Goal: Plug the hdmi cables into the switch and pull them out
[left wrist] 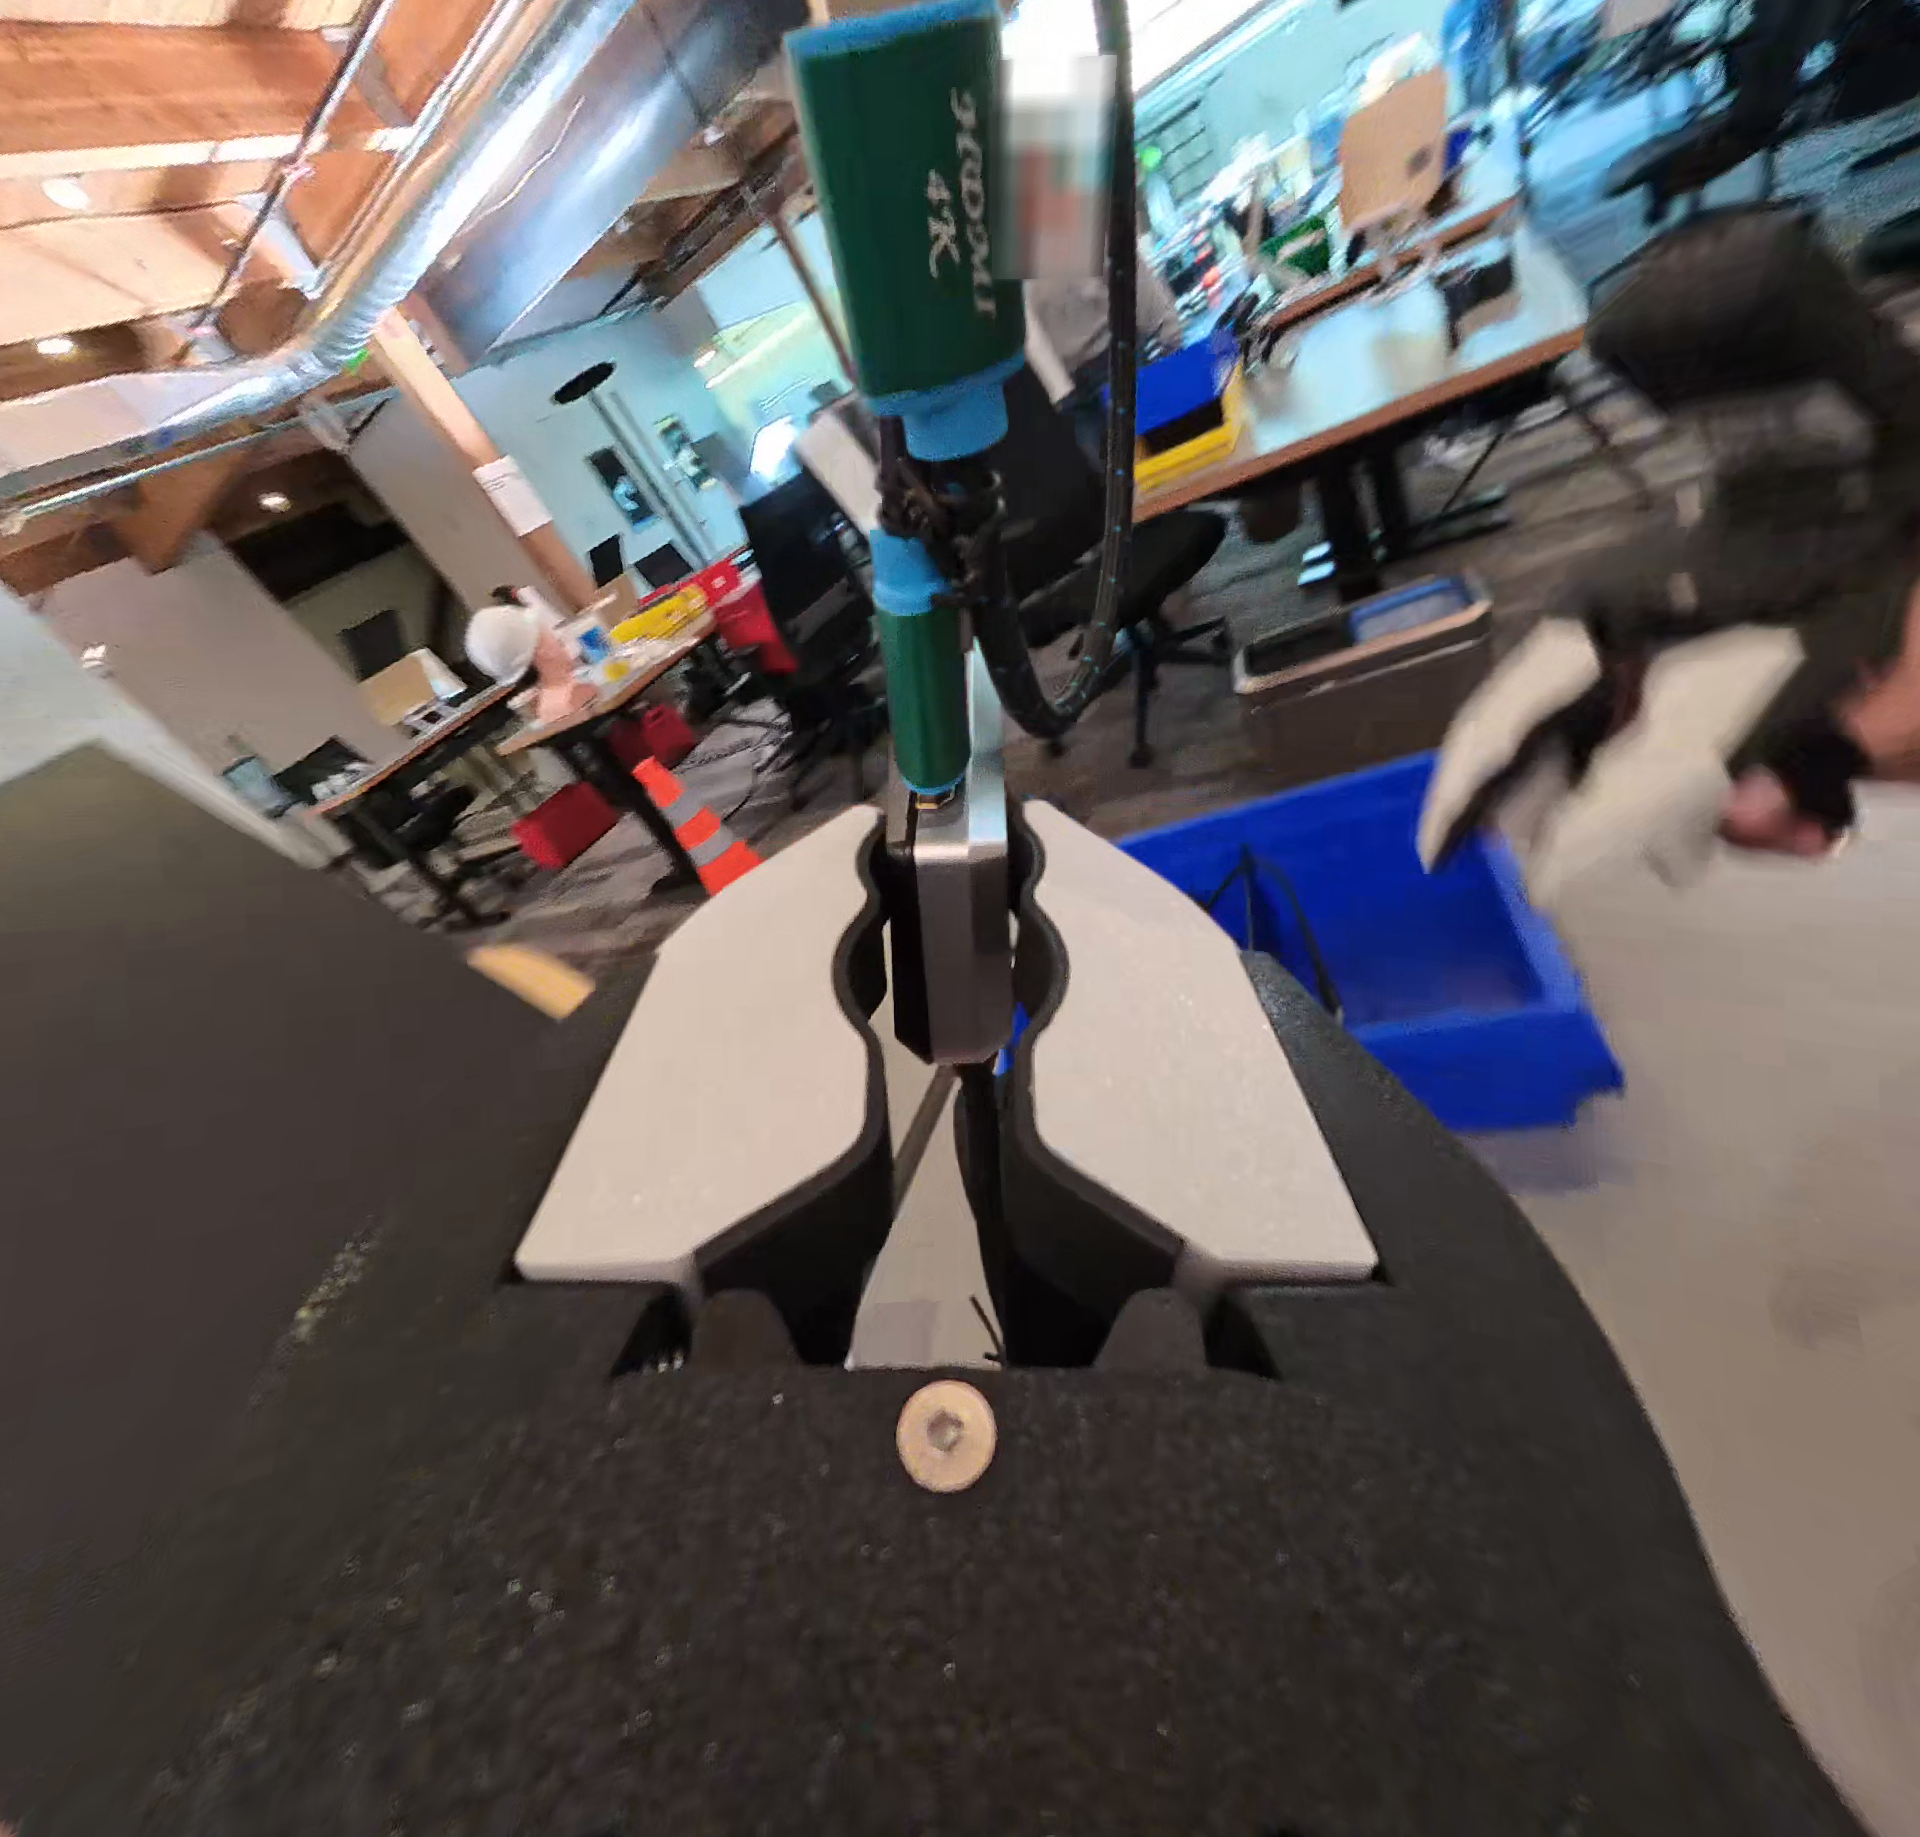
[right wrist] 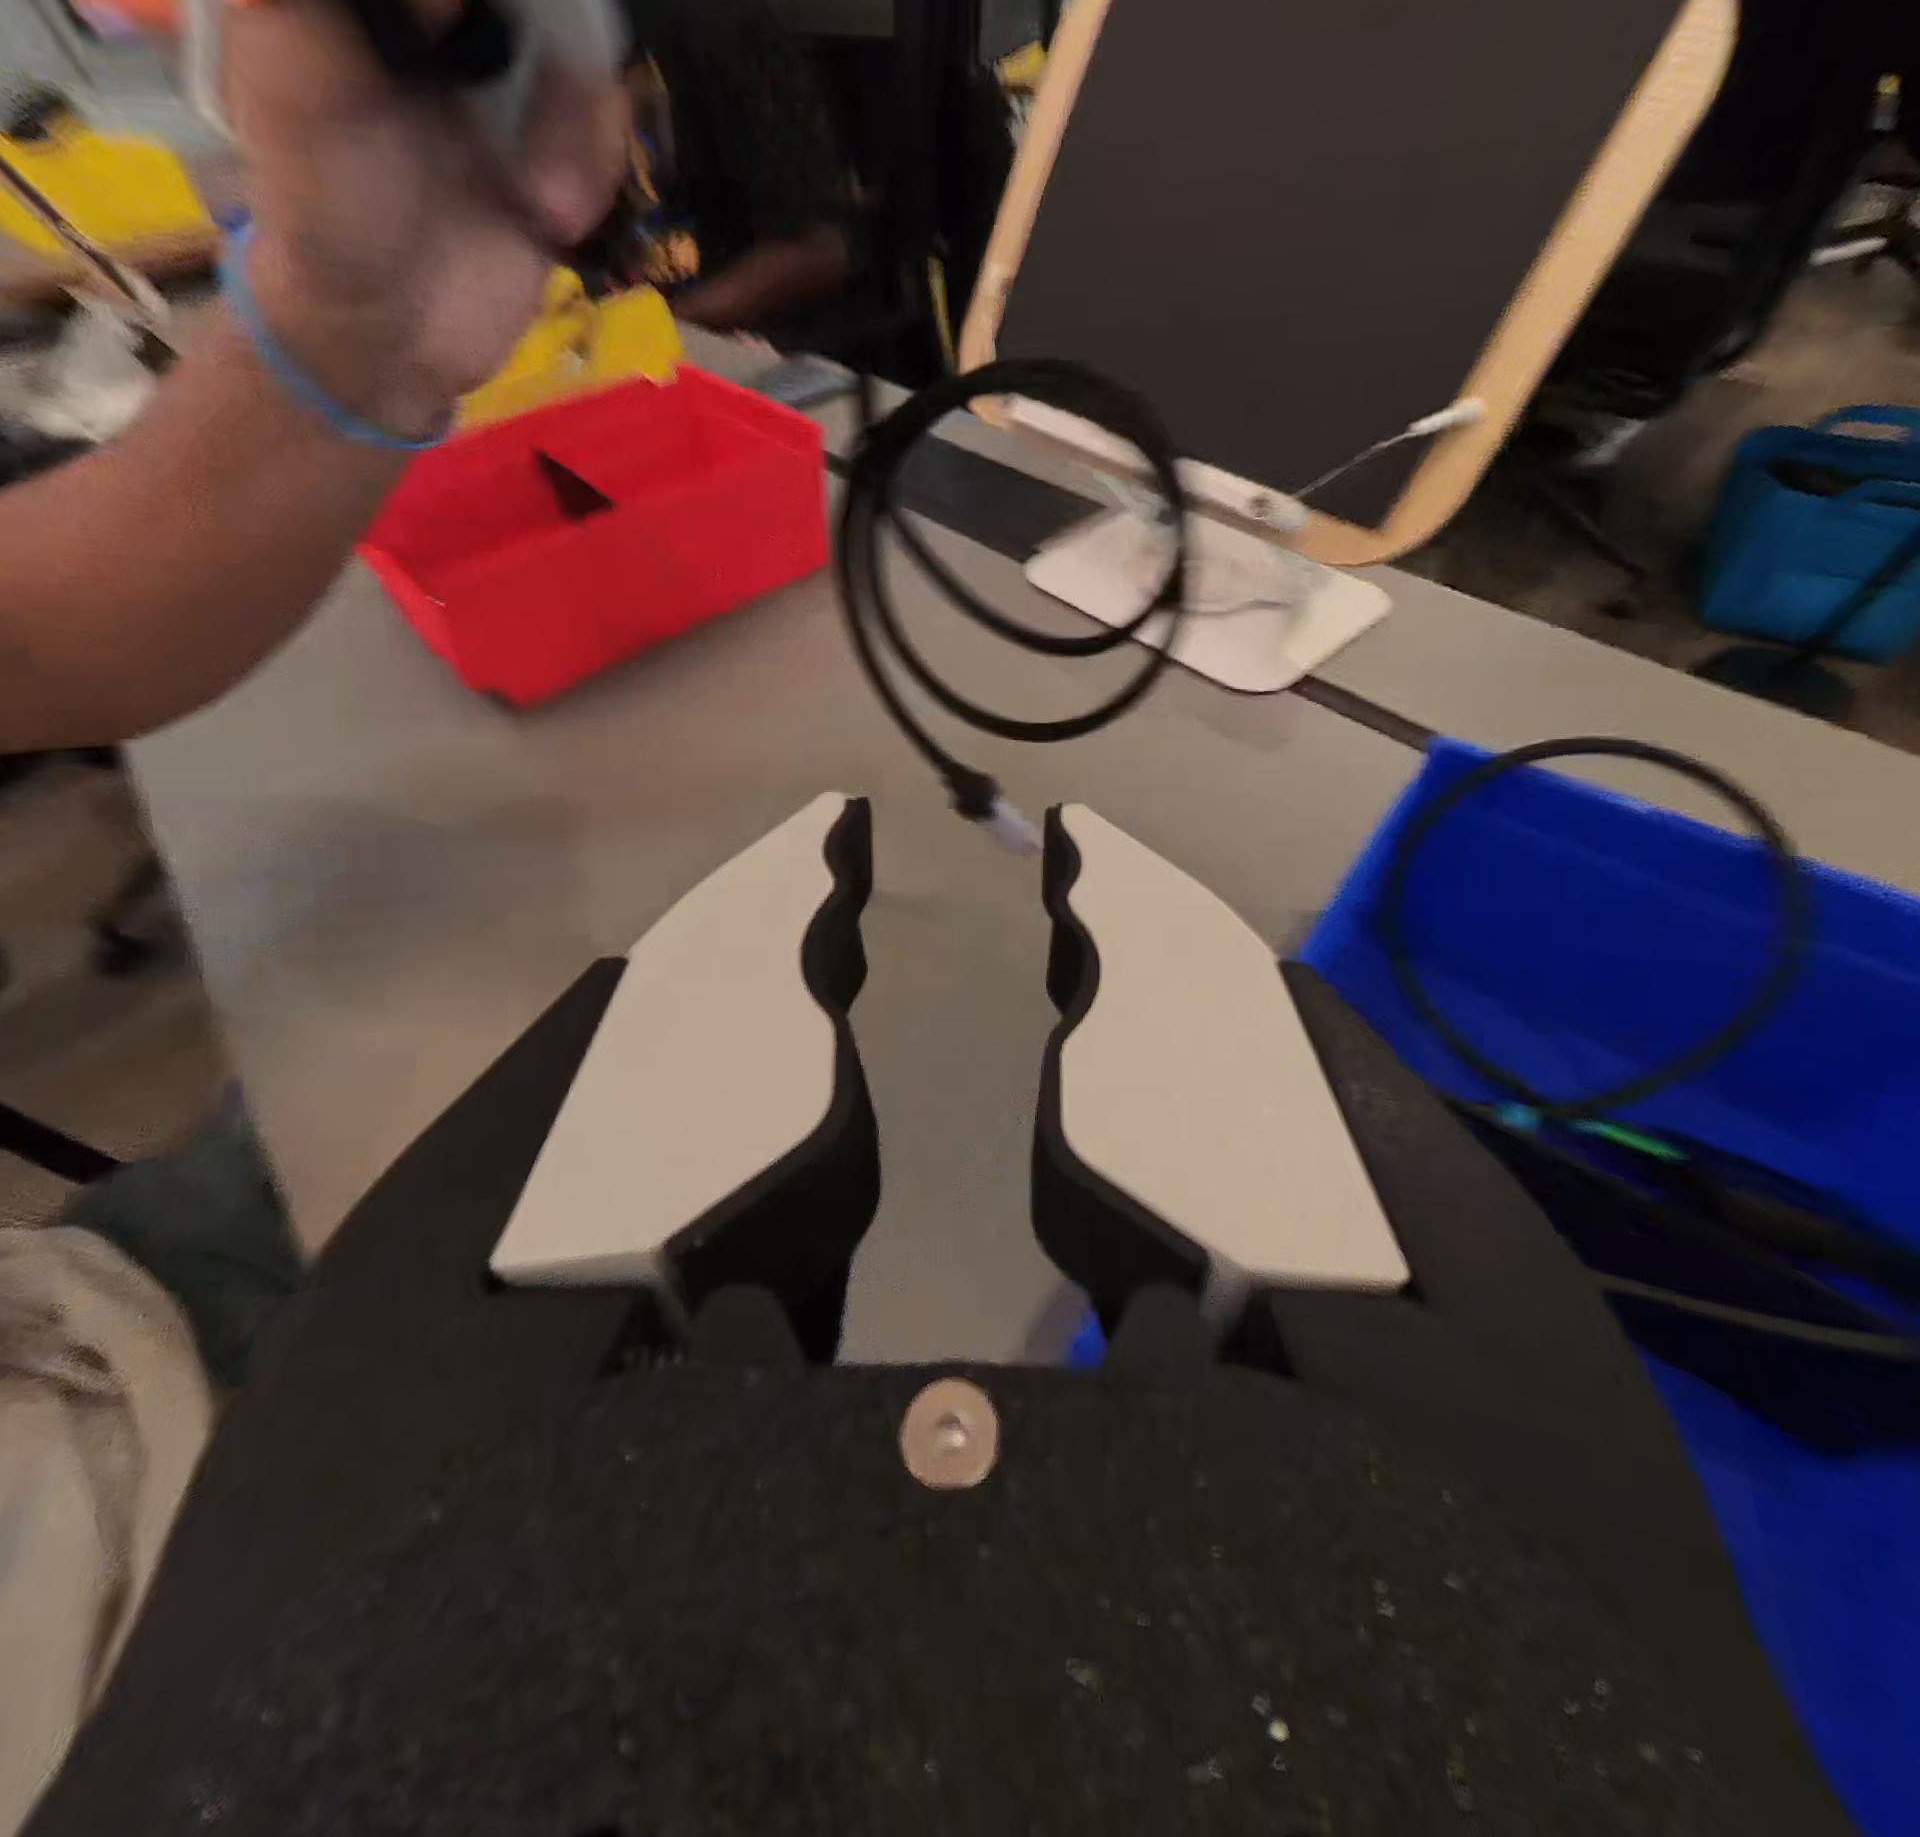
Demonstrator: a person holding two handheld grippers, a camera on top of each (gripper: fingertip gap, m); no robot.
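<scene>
Left tool (left wrist: 951, 914): we see it clamped on the switch (left wrist: 961, 940), a thin grey slab pinched edge-on between the two fingers.
Switch axis: we read its long axis as running forward along the fingers and away from the camera, raised off the counter (left wrist: 1714, 1216).
Green plug (left wrist: 923, 696): we see it seated in the switch's far end, its long axis in line with the switch and pointing up in the left wrist view.
Second green plug (left wrist: 914, 218): we see it beyond the first, end to end with it on much the same line, blue collars facing each other, a black braided cable (left wrist: 1117, 385) looping alongside to the right.
Right tool (right wrist: 956, 821): we see its fingers apart with nothing between them, low over the grey counter.
Black cable (right wrist: 997, 561): we see it hanging coiled in the air ahead of the right tool, its small plug end (right wrist: 992, 816) pointing down and to the right, just beyond the fingertips.
Blue bin (right wrist: 1621, 966): we place it at the counter's right edge, another black cable loop (right wrist: 1590, 925) inside.
Red bin (right wrist: 603, 530): we place it toward the counter's far left corner.
</scene>
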